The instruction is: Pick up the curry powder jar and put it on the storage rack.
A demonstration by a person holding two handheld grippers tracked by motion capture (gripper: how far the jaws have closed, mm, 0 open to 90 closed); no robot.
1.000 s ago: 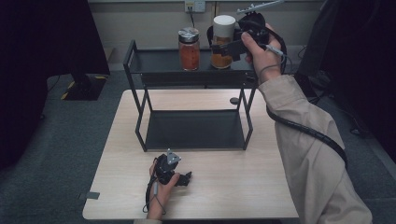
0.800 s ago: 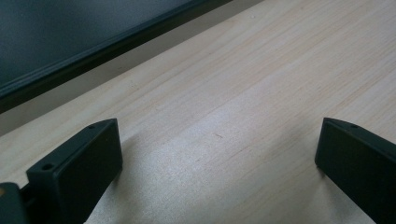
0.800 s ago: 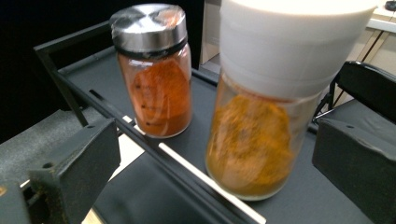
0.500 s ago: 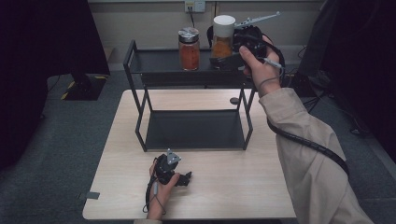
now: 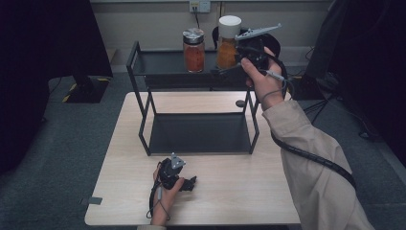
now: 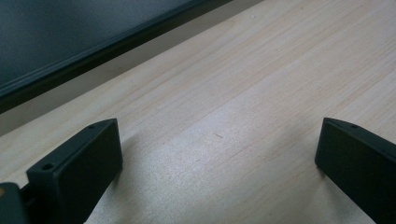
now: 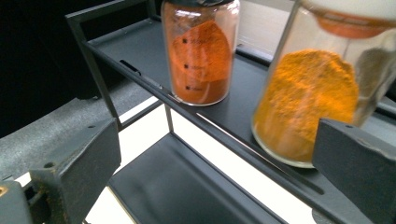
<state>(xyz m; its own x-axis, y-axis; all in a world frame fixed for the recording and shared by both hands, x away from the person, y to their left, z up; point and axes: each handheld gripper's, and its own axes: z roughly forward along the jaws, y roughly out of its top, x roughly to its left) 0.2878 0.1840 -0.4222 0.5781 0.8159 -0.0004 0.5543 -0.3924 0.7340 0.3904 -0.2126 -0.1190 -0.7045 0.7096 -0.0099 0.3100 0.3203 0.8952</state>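
Right gripper (image 5: 225, 69): held wide open, just before the white-lidded jar (image 5: 228, 43).
White-lidded jar: stood on the rack's top shelf (image 5: 158, 62), beside the red-spice jar (image 5: 194, 50).
Left gripper (image 5: 191, 183): rested wide open on the worktop (image 5: 230, 182).

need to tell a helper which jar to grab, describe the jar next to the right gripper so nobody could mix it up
Find the black two-tier rack at the far side of the wooden table; two jars stand on its top shelf. The one meant is the right-hand jar, just beside the raised right gripper. It has a white lid and yellow-orange powder, while its neighbour has a grey lid and redder powder.
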